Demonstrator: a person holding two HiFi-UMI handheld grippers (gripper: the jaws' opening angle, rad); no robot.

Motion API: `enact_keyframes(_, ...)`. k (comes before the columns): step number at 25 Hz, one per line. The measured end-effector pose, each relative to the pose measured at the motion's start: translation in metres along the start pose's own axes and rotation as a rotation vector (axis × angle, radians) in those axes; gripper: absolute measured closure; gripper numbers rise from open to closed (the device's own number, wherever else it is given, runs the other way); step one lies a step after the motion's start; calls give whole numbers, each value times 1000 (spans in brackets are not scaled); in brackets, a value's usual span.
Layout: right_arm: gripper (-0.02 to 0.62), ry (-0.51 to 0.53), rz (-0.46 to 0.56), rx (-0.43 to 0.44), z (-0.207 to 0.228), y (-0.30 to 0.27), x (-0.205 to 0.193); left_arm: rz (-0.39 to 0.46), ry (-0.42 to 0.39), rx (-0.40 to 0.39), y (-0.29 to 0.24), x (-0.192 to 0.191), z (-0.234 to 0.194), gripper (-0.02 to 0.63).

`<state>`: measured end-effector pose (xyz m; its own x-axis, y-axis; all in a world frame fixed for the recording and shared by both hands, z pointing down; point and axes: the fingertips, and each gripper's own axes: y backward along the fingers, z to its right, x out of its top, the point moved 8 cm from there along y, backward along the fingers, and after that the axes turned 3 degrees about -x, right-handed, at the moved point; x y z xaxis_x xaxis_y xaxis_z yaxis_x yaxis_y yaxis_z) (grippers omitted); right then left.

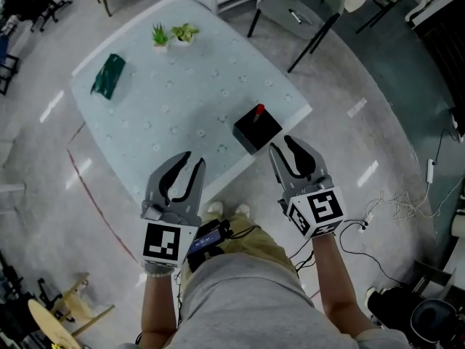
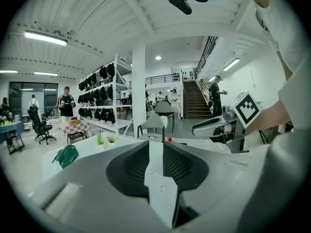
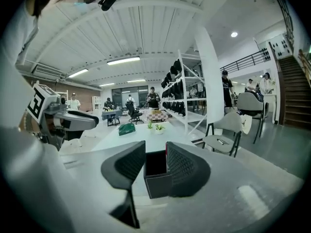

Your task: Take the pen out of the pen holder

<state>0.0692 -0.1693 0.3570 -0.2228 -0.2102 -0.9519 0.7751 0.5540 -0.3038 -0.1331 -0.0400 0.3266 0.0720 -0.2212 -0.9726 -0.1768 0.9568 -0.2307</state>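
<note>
From where I sat, the move turned on one thing: the pen (image 1: 259, 112) stood upright in the pen holder (image 1: 256, 131), its long axis near vertical. Only a short red top showed above the rim, on the holder's far side from me. The holder sat near the front right edge of the table (image 1: 174, 100), just ahead of the right gripper (image 1: 282, 144), which was plainly the nearer tool. Its jaws stood apart and held nothing. In the right gripper view the box filled the gap between them, a red sliver showing at the edge of one pad, though I could not tell whether the tips touched the box. I judged the tool had to rise and reach over the near wall to take the pen from above. The left gripper (image 1: 194, 158) hung well apart to the left over the table edge, jaws parted a little and empty. The holder looked a matt black, square-sided box with an open top, and the jaws were grey with ribbed black pads. The table was pale and faintly glossy, dotted in a grid.
</note>
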Motion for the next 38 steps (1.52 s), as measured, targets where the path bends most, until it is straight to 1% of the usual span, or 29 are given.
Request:
enact_keyframes(5, 463, 20, -23, 23, 10, -19, -2, -7, 18, 26, -2, -1, 0, 517)
enact_keyframes(11, 463, 60, -56, 55, 18, -46, -9, -24, 18, 53, -2, -6, -2, 517)
enact_keyframes(23, 463, 143, -114, 86, 30, -88, -16, -40, 45, 110, 6, -12, -6, 517)
enact_keyframes(28, 463, 174, -133, 96, 31, -98, -18, -47, 38, 110, 5, -12, -5, 517)
enact_keyframes(33, 463, 171, -154, 112, 33, -105, -22, -48, 41, 105, 3, -14, -5, 517)
enact_keyframes(38, 463, 190, -157, 123, 32, -109, -21, -50, 39, 103, 4, -14, -5, 517)
